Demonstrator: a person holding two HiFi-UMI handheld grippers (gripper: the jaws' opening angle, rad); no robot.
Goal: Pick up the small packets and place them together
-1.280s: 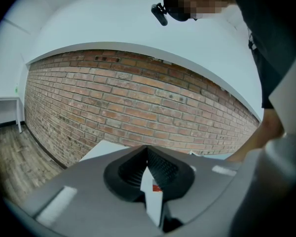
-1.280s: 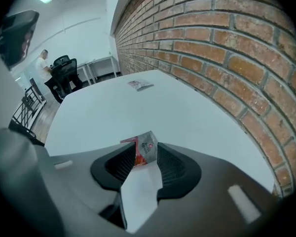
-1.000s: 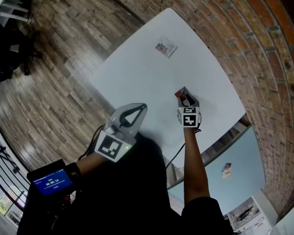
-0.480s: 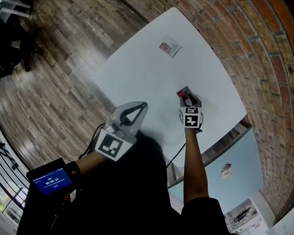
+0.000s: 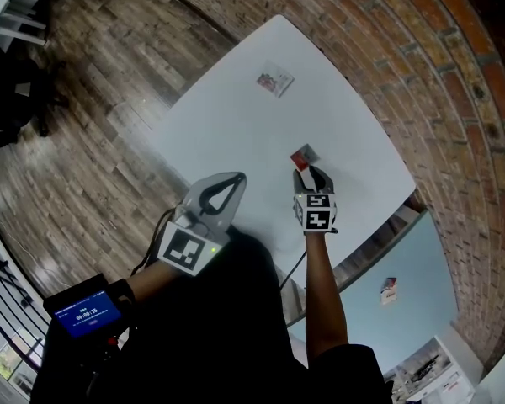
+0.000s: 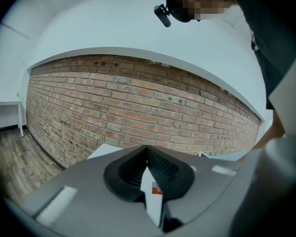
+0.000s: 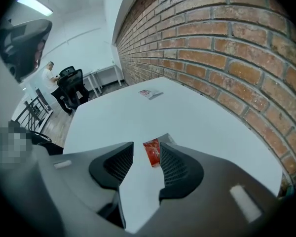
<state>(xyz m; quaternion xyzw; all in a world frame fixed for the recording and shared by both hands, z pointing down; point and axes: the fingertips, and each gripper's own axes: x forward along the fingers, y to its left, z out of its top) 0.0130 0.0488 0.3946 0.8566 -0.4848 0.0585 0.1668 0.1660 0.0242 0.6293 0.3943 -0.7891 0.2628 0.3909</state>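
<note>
Two packets are lying out on the white worktop (image 5: 236, 133) right now. One's a red packet (image 5: 303, 156) sitting flat toward the right side, not far from the brick wall (image 5: 421, 66). The other is a pale packet with a printed picture (image 5: 274, 82), way off at the far end, well apart from the red one.

The right tool (image 5: 308, 178) hangs just on the near side of the red packet, angled steeply down. Its own camera shows the jaws spread wide with bare worktop between them. The red packet lies just past the tips, close by the right-hand jaw, and it isn't pinched by anything. So that tool is holding nothing.

The left tool (image 5: 221, 194) is out over the near left edge of the worktop, above the wood floor (image 5: 84, 124), pointing almost level. In its own view the jaw tips come together, and there's a thin white packet with a small red mark (image 6: 153, 196) squeezed between them — looks clamped to me, seen nearly edge-on.

Also in shot: a small blue screen (image 5: 88, 314) down at the near left by the person's arm.
</note>
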